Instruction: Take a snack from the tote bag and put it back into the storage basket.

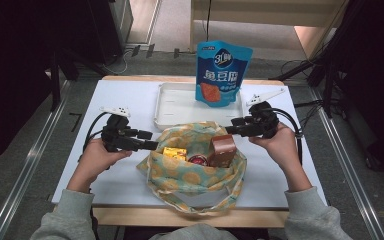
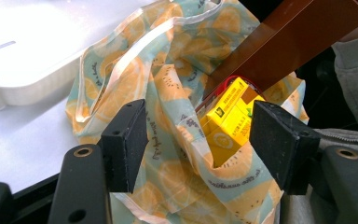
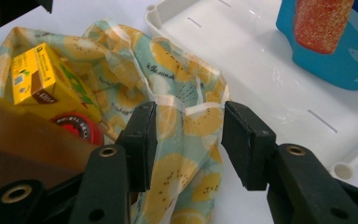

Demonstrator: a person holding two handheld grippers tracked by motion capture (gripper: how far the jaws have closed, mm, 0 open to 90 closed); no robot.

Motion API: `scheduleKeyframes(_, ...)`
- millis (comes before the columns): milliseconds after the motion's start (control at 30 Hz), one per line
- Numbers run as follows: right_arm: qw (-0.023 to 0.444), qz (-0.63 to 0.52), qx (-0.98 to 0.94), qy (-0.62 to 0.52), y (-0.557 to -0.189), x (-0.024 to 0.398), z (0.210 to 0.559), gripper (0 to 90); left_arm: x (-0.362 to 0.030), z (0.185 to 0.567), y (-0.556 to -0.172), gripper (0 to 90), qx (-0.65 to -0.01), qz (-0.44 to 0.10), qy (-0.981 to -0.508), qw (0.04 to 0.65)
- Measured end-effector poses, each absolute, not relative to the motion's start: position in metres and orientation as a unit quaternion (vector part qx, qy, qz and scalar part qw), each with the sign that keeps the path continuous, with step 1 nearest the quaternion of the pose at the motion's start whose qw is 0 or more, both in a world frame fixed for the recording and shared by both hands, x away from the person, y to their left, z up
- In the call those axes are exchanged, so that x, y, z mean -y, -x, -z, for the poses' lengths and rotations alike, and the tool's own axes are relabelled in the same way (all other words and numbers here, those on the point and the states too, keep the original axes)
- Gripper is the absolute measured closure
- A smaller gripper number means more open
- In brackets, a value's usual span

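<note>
A cloth bag [image 1: 195,176] with a yellow fruit print sits open at the table's front middle. In it stand a yellow carton [image 1: 175,153], a red-lidded can [image 1: 198,160] and a brown box [image 1: 222,150]. My left gripper [image 1: 152,145] is at the bag's left rim. In the left gripper view its jaws [image 2: 198,116] stand wide apart, with the bag [image 2: 121,79] rim and yellow carton [image 2: 230,112] between them. My right gripper [image 1: 230,130] is at the bag's right rim. There its jaws [image 3: 189,112] are open around the bag's [image 3: 168,56] folded rim and pale strap, not pinching it.
A white tray [image 1: 177,107] lies behind the bag, and a blue snack pouch [image 1: 222,72] stands upright at its back right. The white table top [image 1: 125,100] has bare room to the left and right of the bag. Dark stands and cables flank the table.
</note>
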State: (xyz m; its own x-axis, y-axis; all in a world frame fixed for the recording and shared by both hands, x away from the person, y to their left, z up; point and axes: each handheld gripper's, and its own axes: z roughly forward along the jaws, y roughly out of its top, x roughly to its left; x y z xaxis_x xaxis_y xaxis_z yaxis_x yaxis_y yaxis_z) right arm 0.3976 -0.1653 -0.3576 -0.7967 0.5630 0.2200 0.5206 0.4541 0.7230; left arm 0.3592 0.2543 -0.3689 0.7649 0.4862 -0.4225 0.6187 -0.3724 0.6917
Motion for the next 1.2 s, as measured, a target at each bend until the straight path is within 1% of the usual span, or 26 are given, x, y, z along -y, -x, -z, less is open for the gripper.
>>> scheduleKeyframes(500,0.019,-0.401,-0.868,-0.292,-0.38,0.176,0.342,55.7,-0.254,0.369,-0.358,37.2,-0.333,0.075,-0.826,0.449)
scheduleKeyframes(867,0.003,-0.397,-0.88,-0.262,-0.368,0.185,0.327,52.6,-0.255,0.368,-0.358,37.2,-0.334,0.073,-0.824,0.451)
scheduleKeyframes(1200,-0.014,-0.399,-0.889,-0.224,-0.354,0.188,0.315,45.8,-0.254,0.366,-0.358,37.2,-0.334,0.073,-0.824,0.453)
